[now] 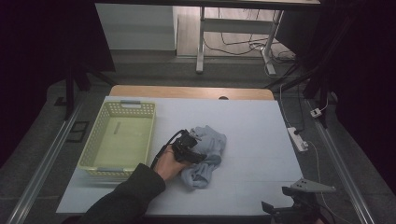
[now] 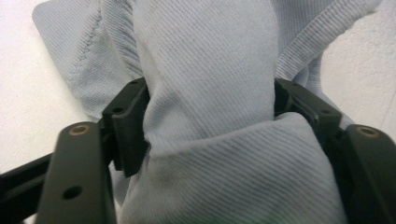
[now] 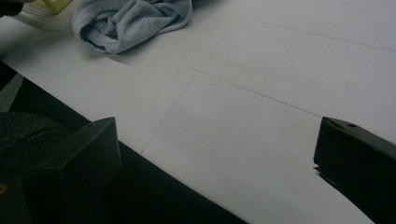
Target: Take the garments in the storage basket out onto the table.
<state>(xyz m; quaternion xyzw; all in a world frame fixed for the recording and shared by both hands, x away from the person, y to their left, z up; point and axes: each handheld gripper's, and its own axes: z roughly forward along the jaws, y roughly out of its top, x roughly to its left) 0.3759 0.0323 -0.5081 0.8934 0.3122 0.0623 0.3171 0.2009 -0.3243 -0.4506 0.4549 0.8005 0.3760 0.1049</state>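
Note:
A crumpled light blue cloth (image 1: 210, 156) lies near the middle of the white table (image 1: 252, 140). A person's left hand holds my left gripper (image 1: 195, 153) against the cloth's left side. In the left gripper view a thick fold of the cloth (image 2: 210, 60) fills the gap between the two black pads (image 2: 128, 123), and both pads press into it. My right gripper (image 1: 292, 209) rests at the table's near right edge. Its jaws stand wide apart over bare table (image 3: 215, 144), with the cloth (image 3: 130, 18) far off at the top left.
A pale yellow plastic basket (image 1: 150, 135) stands on the left of the table, nothing in it, its corner (image 3: 55, 4) just visible in the right gripper view. A white power strip (image 1: 298, 139) lies on the floor past the table's right edge. Desk legs and cables stand beyond.

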